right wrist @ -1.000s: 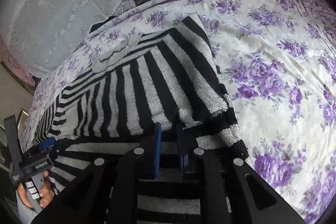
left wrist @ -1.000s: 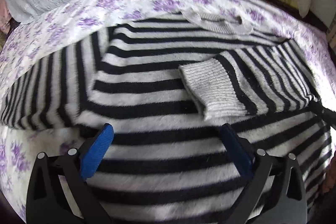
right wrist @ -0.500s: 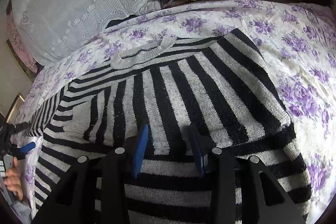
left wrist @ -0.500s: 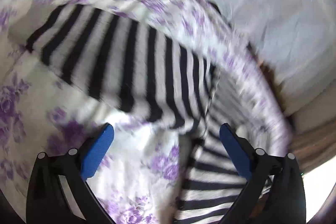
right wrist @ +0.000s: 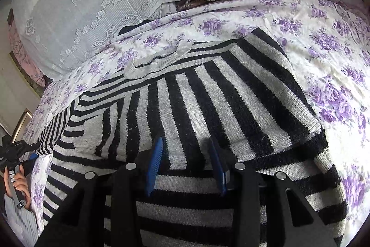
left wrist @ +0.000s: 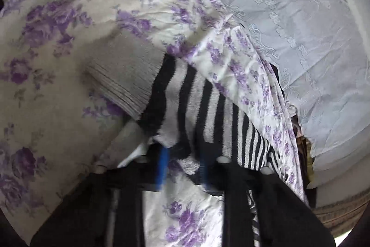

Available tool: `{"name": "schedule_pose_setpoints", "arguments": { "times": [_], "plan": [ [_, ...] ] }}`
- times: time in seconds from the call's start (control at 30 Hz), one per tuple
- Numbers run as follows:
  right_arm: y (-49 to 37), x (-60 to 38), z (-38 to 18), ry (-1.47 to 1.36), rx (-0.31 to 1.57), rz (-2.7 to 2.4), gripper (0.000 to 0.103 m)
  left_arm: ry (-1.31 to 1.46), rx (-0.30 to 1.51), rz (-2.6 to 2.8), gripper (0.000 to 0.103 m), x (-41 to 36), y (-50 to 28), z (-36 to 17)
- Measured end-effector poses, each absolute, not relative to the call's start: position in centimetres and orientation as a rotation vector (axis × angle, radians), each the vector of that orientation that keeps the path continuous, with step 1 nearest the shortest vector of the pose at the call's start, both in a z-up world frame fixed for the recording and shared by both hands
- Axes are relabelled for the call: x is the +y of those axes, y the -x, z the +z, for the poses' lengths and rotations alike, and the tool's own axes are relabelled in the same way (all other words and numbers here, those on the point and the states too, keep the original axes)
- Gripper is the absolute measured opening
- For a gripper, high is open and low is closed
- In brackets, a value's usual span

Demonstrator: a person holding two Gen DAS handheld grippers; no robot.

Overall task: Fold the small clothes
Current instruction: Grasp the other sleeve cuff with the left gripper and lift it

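A black-and-grey striped sweater (right wrist: pixel 208 103) lies flat on the floral bedspread (right wrist: pixel 323 50), grey collar (right wrist: pixel 159 59) at the far side. Its right sleeve is folded across the body, with the cuff (right wrist: pixel 90 133) toward the left. My right gripper (right wrist: pixel 186 166) hovers open just over that folded sleeve, with nothing pinched. In the left wrist view the other sleeve (left wrist: pixel 208 108) stretches out over the bedspread and ends in a grey ribbed cuff (left wrist: pixel 124 80). My left gripper (left wrist: pixel 182 166) is closing, its blurred blue pads narrow on the sleeve's near edge.
A white lace-covered pillow (right wrist: pixel 92 4) lines the head of the bed (left wrist: pixel 300 27). A hand (right wrist: pixel 18 184) holding the left gripper (right wrist: pixel 13 154) shows at the far left of the right wrist view. Floral bedspread (left wrist: pixel 57 15) surrounds the sweater.
My left gripper swung from over the sweater's body out to the spread left sleeve, rolled, and closed its wide jaws on it. My right gripper opened off the folded sleeve.
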State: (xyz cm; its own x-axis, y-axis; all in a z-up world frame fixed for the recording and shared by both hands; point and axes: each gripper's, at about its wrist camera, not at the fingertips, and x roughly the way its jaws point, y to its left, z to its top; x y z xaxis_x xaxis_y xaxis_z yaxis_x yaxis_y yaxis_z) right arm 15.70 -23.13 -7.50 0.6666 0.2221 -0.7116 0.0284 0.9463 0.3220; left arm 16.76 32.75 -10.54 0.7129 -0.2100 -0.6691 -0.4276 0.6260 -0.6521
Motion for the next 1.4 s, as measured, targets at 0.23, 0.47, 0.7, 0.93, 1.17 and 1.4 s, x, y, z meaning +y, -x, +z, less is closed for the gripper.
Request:
{"name": "schedule_pose_setpoints", "arguments": {
  "times": [0.23, 0.47, 0.7, 0.93, 1.17, 1.4],
  "plan": [
    [-15.6, -23.1, -7.4, -0.327, 0.831, 0.118, 0.042, 0.572, 0.766, 0.114, 0.011, 26.8, -17.3, -6.0],
    [-15.4, -23.2, -7.2, -0.333, 0.818, 0.116, 0.042, 0.3, 0.738, 0.037, 0.011, 19.6, -17.9, -2.2],
    [-15.3, -23.5, -7.2, -0.353, 0.812, 0.124, 0.042, 0.22, 0.747, -0.039, 0.011, 14.0, -19.0, -1.4],
    [-15.2, -23.9, -7.4, -0.395, 0.809, 0.143, 0.042, 0.172, 0.768, -0.098, 0.01, 9.1, -19.4, -1.9],
    [-15.1, -24.5, -7.5, -0.451, 0.805, 0.164, 0.043, 0.106, 0.786, -0.18, 0.01, 3.7, -19.2, -2.9],
    [-15.3, -25.2, -7.6, -0.516, 0.804, 0.185, 0.042, 0.063, 0.797, -0.253, 0.01, -1.4, -19.5, -3.5]
  ]
}}
